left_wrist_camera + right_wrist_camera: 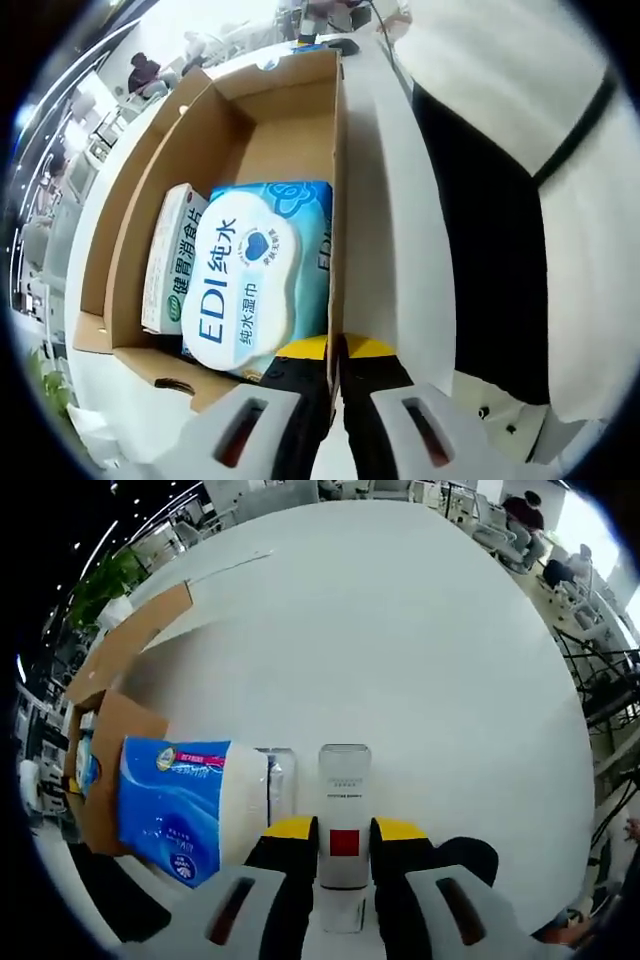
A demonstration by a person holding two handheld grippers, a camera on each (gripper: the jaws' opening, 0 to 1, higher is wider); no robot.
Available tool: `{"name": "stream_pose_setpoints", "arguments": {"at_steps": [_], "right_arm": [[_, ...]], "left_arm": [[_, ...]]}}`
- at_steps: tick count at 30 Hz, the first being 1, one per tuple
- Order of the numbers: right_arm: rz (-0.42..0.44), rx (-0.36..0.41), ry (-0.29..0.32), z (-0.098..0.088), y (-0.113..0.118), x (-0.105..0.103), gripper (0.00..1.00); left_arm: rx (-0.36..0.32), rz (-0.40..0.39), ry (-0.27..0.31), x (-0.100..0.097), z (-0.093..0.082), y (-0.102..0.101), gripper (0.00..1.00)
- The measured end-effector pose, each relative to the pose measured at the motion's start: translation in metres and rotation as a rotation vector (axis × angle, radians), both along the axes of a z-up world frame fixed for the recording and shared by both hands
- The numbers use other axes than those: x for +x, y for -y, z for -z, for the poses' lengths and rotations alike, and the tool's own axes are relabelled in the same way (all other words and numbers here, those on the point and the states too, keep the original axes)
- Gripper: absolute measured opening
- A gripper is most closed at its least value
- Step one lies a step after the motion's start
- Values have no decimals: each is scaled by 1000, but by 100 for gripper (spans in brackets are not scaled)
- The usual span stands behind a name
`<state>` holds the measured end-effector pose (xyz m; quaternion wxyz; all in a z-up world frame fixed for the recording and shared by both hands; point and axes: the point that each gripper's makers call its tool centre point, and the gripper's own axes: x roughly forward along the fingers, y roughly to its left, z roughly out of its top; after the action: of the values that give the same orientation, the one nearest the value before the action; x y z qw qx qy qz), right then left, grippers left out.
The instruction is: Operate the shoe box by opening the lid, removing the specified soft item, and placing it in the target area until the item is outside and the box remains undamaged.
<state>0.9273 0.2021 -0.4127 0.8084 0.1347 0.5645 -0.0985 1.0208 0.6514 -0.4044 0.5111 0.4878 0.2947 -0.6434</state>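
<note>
left gripper (338,345) clamps the open shoe box (290,110) right wall; wet wipes pack (255,275) inside. right gripper (344,832) grips what looks like the blue soft pack's (185,805) clear end.

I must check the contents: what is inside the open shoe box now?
Inside the shoe box lie a blue wet-wipes pack and a white-green carton beside it. The far end is bare cardboard. Whatever lies under the pack is covered.

A: What do the left gripper (337,375) parts look like?
B: At six o'clock, two pale grey plastic jaws with dark slots and yellow-capped black tips.
A: The right gripper (344,842)?
B: The same. At three o'clock in the left gripper view, a white garment with black panel (500,190).
</note>
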Motion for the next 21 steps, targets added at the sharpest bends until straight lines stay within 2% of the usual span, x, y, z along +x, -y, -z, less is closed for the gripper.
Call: {"name": "stream_pose_setpoints", "arguments": {"at_steps": [3, 6, 13, 17, 21], "right_arm": [[12, -12, -48, 9, 3, -6, 19], [-2, -14, -38, 8, 0, -7, 19], [27, -11, -18, 10, 0, 1, 19], [-26, -32, -5, 11, -1, 6, 20], [-33, -26, 6, 17, 4, 5, 20]], "left_arm": [[-1, 1, 0, 0, 1, -1, 3], [0, 0, 0, 0, 1, -1, 3], [-1, 1, 1, 0, 1, 0, 3], [-2, -2, 3, 0, 1, 0, 3], [-5, -3, 7, 0, 1, 0, 3]]}}
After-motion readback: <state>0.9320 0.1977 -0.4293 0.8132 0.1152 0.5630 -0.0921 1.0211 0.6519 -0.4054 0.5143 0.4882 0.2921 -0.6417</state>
